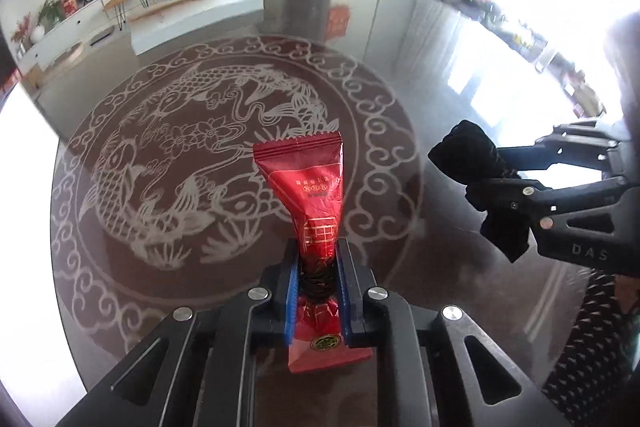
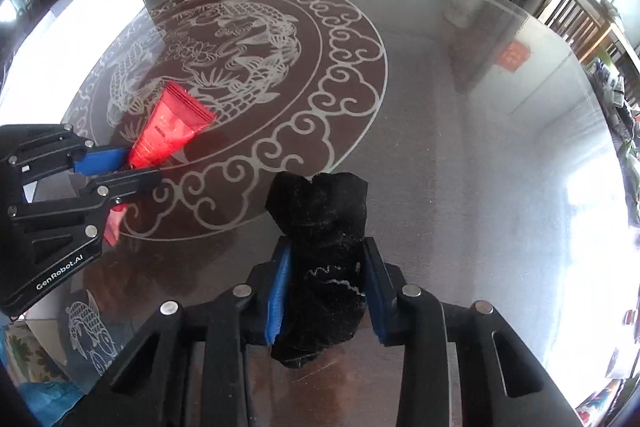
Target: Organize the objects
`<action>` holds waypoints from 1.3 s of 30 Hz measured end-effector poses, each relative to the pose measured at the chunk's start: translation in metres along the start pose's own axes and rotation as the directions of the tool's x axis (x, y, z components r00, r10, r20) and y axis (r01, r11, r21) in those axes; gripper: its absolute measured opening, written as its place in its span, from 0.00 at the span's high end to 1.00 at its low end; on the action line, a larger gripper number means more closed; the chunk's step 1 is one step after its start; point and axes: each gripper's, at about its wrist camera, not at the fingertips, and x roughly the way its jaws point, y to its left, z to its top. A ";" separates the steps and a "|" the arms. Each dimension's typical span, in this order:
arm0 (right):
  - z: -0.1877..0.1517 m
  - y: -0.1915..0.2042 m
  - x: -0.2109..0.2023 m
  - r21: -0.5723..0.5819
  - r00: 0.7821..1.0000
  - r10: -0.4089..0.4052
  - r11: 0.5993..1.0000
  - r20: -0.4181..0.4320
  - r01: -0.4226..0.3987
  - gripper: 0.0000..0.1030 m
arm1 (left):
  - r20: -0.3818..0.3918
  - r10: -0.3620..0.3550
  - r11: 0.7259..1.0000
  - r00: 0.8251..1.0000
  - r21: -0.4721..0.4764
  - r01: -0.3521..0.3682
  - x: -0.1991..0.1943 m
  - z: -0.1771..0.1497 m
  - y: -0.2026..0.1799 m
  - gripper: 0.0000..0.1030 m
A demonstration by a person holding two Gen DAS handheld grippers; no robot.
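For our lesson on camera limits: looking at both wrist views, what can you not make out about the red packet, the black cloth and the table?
- Red packet: print too small to read in the left view; its middle is hidden between the left gripper's fingers.
- Black cloth: what it is stays unclear; in the right view the right gripper's fingers cover its sides.
- Table: near edge cut off by the grippers; glare whitens its right side.

red packet (image 1: 308, 183); black cloth (image 2: 324, 259); brown table (image 2: 440, 147) with white fish pattern
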 end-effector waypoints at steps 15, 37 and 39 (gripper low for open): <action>0.055 0.150 -0.173 -0.196 0.881 0.398 0.914 0.256 -0.356 0.67 | 0.343 0.075 0.977 0.936 -0.214 0.000 -0.257 -0.089 0.091 0.85; 0.111 0.342 -0.110 -0.352 0.930 0.366 0.874 0.025 -0.334 0.11 | -0.156 0.682 0.525 0.715 -0.576 -0.626 -0.249 -0.155 0.183 0.07; 0.110 0.338 -0.114 -0.364 0.946 0.323 0.883 0.012 -0.296 0.09 | -0.246 0.644 0.500 0.725 -0.582 -0.642 -0.249 -0.154 0.175 0.07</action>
